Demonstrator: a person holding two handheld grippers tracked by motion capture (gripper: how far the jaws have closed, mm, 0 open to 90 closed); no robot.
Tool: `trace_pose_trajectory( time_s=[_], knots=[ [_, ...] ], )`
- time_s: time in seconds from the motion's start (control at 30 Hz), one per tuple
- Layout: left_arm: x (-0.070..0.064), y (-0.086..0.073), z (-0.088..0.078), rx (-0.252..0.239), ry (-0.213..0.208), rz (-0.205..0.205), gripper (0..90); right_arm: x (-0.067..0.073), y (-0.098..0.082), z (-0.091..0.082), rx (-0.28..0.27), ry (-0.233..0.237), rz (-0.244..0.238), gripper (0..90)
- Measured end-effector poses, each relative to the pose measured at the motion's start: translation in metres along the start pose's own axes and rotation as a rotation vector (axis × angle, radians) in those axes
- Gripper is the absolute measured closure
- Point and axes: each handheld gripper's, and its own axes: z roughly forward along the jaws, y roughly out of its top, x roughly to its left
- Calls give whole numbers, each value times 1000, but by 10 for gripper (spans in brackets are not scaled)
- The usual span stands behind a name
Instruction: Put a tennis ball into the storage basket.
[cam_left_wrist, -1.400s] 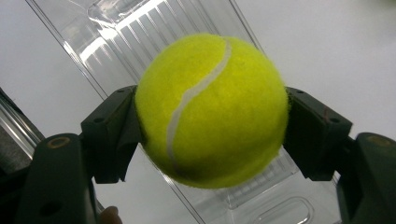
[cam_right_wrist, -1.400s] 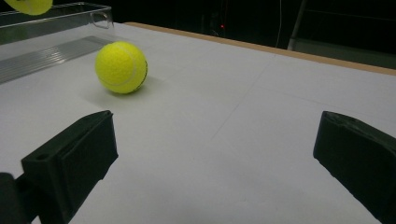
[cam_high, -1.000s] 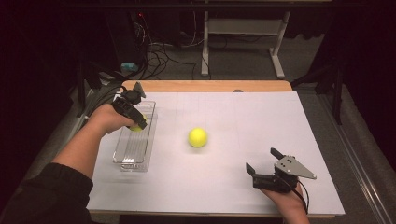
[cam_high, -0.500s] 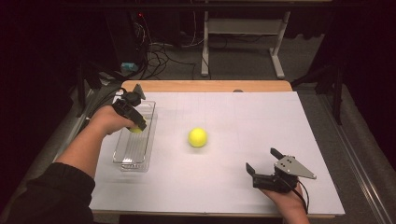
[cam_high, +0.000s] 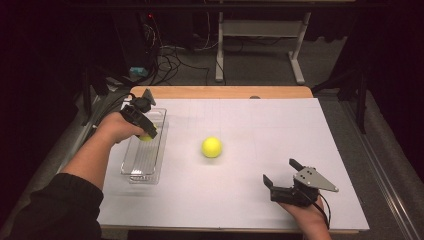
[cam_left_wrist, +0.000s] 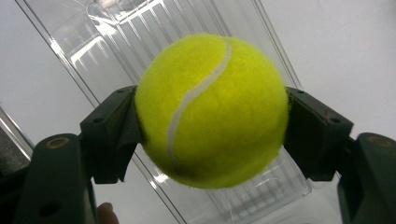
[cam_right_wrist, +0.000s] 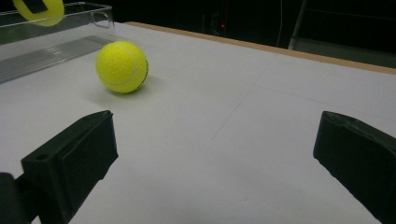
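Note:
A yellow tennis ball (cam_left_wrist: 212, 109) is clamped between the jaws of my left gripper (cam_left_wrist: 212, 135), which is shut on it above a clear plastic tray (cam_high: 145, 150) at the table's left. In the high view that held tennis ball (cam_high: 145, 137) peeks out under the left gripper (cam_high: 146, 131). A second tennis ball (cam_high: 211, 147) lies loose on the white table near the middle, also seen as the loose tennis ball (cam_right_wrist: 122, 66) ahead and left in the right gripper view. My right gripper (cam_high: 281, 172) rests open near the front right, nothing between its jaws.
The white table sheet (cam_high: 280, 130) stretches open between the loose ball and the right edge. A wooden strip (cam_high: 220, 92) lines the far edge. Beyond it the floor holds cables and a desk frame (cam_high: 260, 45).

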Motion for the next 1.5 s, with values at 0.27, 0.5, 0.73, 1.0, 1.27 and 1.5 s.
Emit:
trace_pose_trajectory(
  time_s=[0.27, 0.5, 0.73, 1.0, 1.27, 1.5],
  knots=[
    [1, -1, -2, -5, -16, 7, 237, 0, 0, 0, 1, -1, -2, 0],
    [-1, -2, -8, -2, 4, -5, 0, 0, 0, 0, 2, 1, -3, 0],
    [-3, -3, -9, -6, 6, 0, 2, 0, 0, 0, 2, -1, -4, 0],
    [-5, -4, -10, -1, 6, 3, 5, 0, 0, 0, 4, -1, -4, 0],
    [-6, -5, -12, -8, 3, -1, 5, 0, 0, 0, 4, -2, -4, 0],
    [-11, -6, -15, -9, -5, 6, 5, 1, 0, 0, 5, -3, -5, 0]
  ],
)
